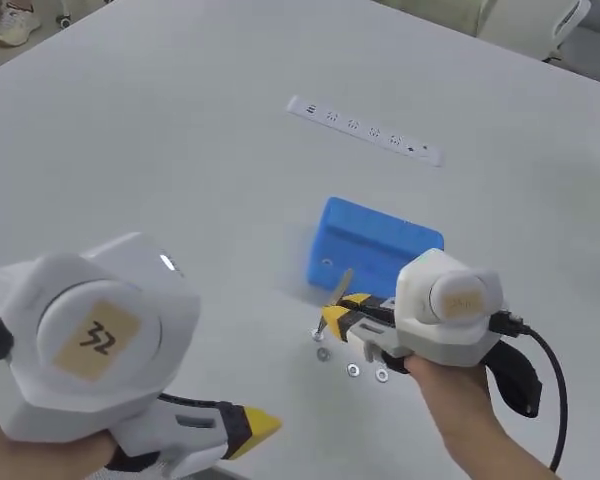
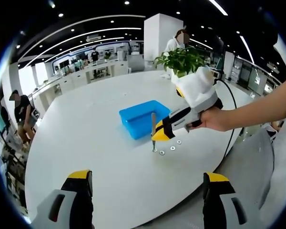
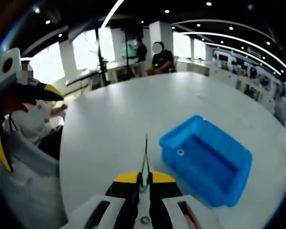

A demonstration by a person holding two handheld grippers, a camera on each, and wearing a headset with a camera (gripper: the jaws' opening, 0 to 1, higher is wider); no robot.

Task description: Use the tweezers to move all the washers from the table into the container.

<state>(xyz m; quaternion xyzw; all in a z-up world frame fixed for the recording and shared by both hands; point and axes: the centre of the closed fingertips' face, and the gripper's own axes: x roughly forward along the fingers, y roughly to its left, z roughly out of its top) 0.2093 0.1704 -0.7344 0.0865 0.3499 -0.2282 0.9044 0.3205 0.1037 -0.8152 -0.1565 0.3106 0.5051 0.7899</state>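
My right gripper (image 1: 332, 318) (image 3: 144, 177) is shut on thin metal tweezers (image 3: 145, 152) (image 2: 153, 125). They point down at the white table just in front of the blue container (image 1: 375, 245) (image 3: 207, 162). Several small washers (image 1: 353, 371) (image 2: 161, 152) lie on the table by the tweezer tips. One washer (image 3: 180, 152) rests inside the container. A further washer (image 3: 145, 220) lies under the right jaws. Low at the near left, my left gripper (image 1: 250, 428) (image 2: 148, 200) is open with nothing between its jaws.
A white power strip (image 1: 365, 128) lies on the table beyond the container. A potted plant (image 2: 181, 59) stands at the table's far edge. People sit and stand around the room behind. The table edge runs close under the left gripper.
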